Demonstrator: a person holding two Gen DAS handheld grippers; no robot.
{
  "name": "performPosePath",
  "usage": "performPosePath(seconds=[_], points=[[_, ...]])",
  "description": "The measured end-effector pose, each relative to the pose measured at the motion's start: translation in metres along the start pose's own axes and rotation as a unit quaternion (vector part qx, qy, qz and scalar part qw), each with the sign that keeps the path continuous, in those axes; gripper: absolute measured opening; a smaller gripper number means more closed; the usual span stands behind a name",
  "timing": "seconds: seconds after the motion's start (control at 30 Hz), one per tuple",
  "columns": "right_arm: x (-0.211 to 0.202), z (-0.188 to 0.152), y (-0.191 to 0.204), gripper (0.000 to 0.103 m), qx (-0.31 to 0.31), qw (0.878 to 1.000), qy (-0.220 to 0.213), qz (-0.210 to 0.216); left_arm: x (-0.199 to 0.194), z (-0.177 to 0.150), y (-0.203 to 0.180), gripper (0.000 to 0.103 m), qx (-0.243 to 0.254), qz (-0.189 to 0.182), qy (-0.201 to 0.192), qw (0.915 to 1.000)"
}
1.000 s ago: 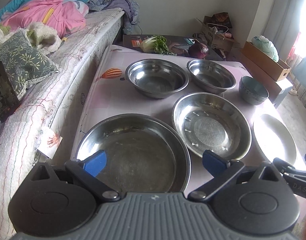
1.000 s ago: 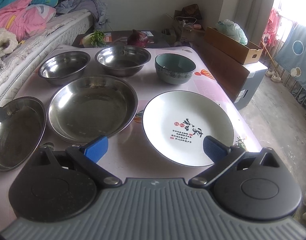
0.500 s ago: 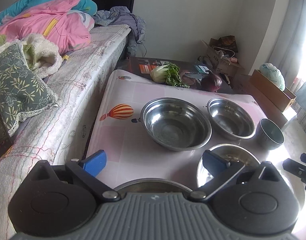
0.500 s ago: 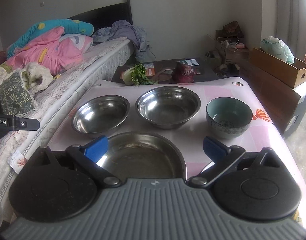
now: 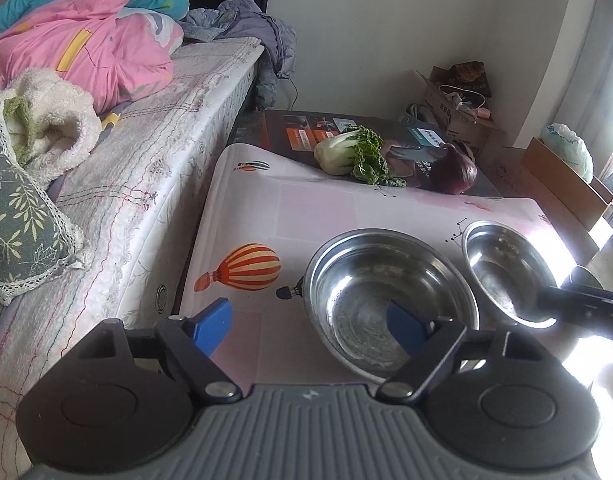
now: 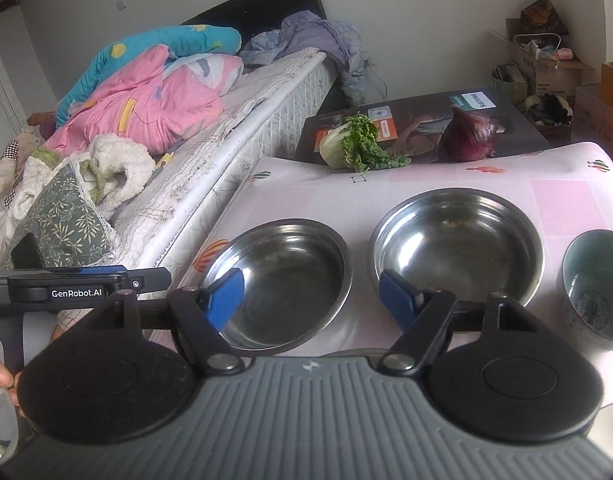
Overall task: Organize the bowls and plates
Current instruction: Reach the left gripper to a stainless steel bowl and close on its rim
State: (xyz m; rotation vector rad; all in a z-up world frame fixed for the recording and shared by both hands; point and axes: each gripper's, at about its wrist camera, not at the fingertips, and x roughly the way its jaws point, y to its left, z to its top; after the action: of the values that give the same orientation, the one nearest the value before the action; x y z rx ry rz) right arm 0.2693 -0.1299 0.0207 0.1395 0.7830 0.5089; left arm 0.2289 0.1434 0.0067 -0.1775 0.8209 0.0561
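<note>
Right wrist view, two shiny steel bowls (image 6: 280,280), teal ceramic bowl (image 6: 594,280)

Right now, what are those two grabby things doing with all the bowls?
A person holds a gripper in each hand over a table of dishes. The left gripper hangs over one steel bowl and the right gripper hangs by the second steel bowl. Both sets of jaws are closing, but neither grips a bowl yet. A ceramic bowl waits alongside.

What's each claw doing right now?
Left claw: closing, nothing gripped, over a steel bowl.
Right claw: closing, nothing gripped.
</note>
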Motion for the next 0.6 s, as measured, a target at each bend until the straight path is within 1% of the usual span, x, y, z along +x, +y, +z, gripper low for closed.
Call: performPosePath(seconds=[0.03, 0.07, 0.1, 0.13, 0.17, 0.23, 0.27, 0.33, 0.37, 0.43, 0.47, 0.53, 0.6], points=[[0.009, 0.002, 0.0, 0.065, -0.001, 1.0, 0.007, 0.001, 0.008, 0.003, 0.001, 0.08, 0.001, -0.001, 0.006, 1.0], [0.02, 0.002, 0.0, 0.059, -0.001, 1.0, 0.017, 0.0, 0.015, 0.004, 0.002, 0.078, 0.001, 0.0, 0.014, 0.9999], [0.027, 0.003, 0.0, 0.054, 0.001, 1.0, 0.024, -0.003, 0.021, 0.006, 0.002, 0.072, 0.002, 0.0, 0.022, 0.9998], [0.037, 0.004, 0.001, 0.052, 0.002, 0.999, 0.033, -0.002, 0.026, 0.007, 0.002, 0.069, 0.002, -0.002, 0.03, 0.9996], [0.044, 0.003, 0.001, 0.05, 0.005, 0.999, 0.04, -0.001, 0.032, 0.008, 0.003, 0.067, 0.001, -0.005, 0.037, 0.9993], [0.056, 0.004, 0.0, 0.046, 0.007, 0.999, 0.051, -0.005, 0.041, 0.01, 0.003, 0.061, -0.001, -0.006, 0.048, 0.9988], [0.061, 0.003, 0.0, 0.045, 0.007, 0.998, 0.055, -0.007, 0.044, 0.01, 0.004, 0.059, -0.002, -0.006, 0.053, 0.9986], [0.068, 0.002, -0.002, 0.041, 0.009, 0.998, 0.064, -0.01, 0.053, 0.012, 0.004, 0.049, -0.004, -0.006, 0.063, 0.998], [0.072, 0.002, -0.003, 0.038, 0.01, 0.998, 0.068, -0.011, 0.056, 0.012, 0.005, 0.046, -0.004, -0.006, 0.069, 0.9976], [0.077, 0.001, -0.005, 0.034, 0.012, 0.997, 0.077, -0.01, 0.063, 0.012, 0.005, 0.033, -0.005, -0.006, 0.082, 0.9966], [0.08, 0.0, -0.005, 0.031, 0.012, 0.997, 0.081, -0.01, 0.066, 0.012, 0.006, 0.03, -0.005, -0.006, 0.088, 0.9961], [0.085, -0.001, -0.006, 0.029, 0.014, 0.996, 0.089, -0.007, 0.071, 0.011, 0.006, 0.02, -0.006, -0.007, 0.098, 0.9952], [0.089, 0.0, -0.006, 0.024, 0.015, 0.995, 0.094, 0.0, 0.073, 0.01, 0.008, 0.016, -0.013, -0.017, 0.103, 0.9945]])
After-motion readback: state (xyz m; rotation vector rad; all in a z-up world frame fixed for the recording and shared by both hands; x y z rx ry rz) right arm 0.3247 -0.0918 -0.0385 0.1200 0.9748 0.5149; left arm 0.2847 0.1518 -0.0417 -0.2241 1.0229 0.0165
